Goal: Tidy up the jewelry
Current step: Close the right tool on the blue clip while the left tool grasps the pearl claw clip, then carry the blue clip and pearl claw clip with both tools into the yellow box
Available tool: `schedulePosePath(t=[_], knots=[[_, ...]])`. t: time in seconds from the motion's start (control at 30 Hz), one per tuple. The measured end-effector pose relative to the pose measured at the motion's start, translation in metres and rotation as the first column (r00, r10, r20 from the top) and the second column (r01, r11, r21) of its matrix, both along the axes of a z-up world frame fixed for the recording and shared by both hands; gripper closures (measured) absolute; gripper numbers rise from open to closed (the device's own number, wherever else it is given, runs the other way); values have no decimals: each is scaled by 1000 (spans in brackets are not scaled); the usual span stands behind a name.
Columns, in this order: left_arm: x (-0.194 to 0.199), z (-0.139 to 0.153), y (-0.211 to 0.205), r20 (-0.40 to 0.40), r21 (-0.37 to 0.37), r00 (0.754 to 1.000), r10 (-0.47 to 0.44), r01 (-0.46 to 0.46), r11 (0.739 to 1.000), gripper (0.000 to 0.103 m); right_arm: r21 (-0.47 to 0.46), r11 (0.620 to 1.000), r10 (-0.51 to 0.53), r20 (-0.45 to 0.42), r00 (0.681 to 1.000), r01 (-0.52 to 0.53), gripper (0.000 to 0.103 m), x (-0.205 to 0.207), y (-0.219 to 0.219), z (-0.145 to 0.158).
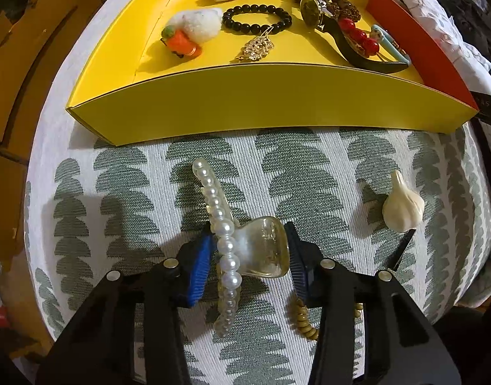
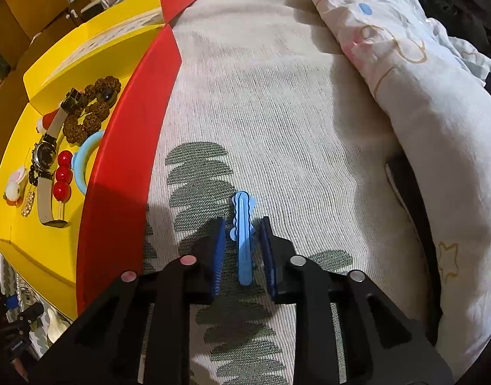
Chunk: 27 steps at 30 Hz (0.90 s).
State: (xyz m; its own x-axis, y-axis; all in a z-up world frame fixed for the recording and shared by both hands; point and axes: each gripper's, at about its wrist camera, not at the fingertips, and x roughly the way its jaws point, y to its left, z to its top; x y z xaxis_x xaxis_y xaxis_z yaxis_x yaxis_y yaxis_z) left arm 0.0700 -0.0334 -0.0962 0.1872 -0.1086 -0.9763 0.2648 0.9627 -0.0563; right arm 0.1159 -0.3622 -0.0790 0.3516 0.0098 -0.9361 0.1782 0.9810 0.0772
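Note:
A pearl-edged clear hair claw (image 1: 245, 250) lies on the leaf-patterned cloth, and my left gripper (image 1: 249, 234) is shut on it: one blue pad against the pearls, the other against the clear handle. Behind it stands the yellow box (image 1: 245, 102), holding a black bead bracelet (image 1: 256, 19), a watch (image 1: 312, 11), red beads (image 1: 357, 35) and a gold brooch (image 1: 258, 46). In the right wrist view a blue hair clip (image 2: 243, 240) lies on the cloth between the pads of my right gripper (image 2: 243, 221). Narrow gaps show on both sides of it, so that gripper is open.
A garlic-shaped piece (image 1: 402, 205) and a thin black clip (image 1: 402, 250) lie to the right of the claw. A wooden bead bracelet (image 1: 304, 320) sits partly under the left gripper's right finger. The box's red wall (image 2: 123, 160) stands left of the blue clip; a rumpled blanket (image 2: 421, 96) lies right.

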Motion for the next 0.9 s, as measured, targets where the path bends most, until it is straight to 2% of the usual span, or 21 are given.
schedulePosePath(t=[0.33, 0.63, 0.9], knots=[[-6, 24, 1, 26, -37, 1000, -2, 3, 999, 63, 14, 1000, 8, 5, 1000, -9, 86, -5, 3, 11], [-17, 62, 14, 90, -92, 996, 25, -16, 996, 63, -9, 999, 34, 100, 994, -33, 86, -13, 17, 53], [8, 102, 9, 142, -187, 987, 75, -47, 981, 63, -4, 994, 105, 190, 976, -107, 86, -9, 56, 87]])
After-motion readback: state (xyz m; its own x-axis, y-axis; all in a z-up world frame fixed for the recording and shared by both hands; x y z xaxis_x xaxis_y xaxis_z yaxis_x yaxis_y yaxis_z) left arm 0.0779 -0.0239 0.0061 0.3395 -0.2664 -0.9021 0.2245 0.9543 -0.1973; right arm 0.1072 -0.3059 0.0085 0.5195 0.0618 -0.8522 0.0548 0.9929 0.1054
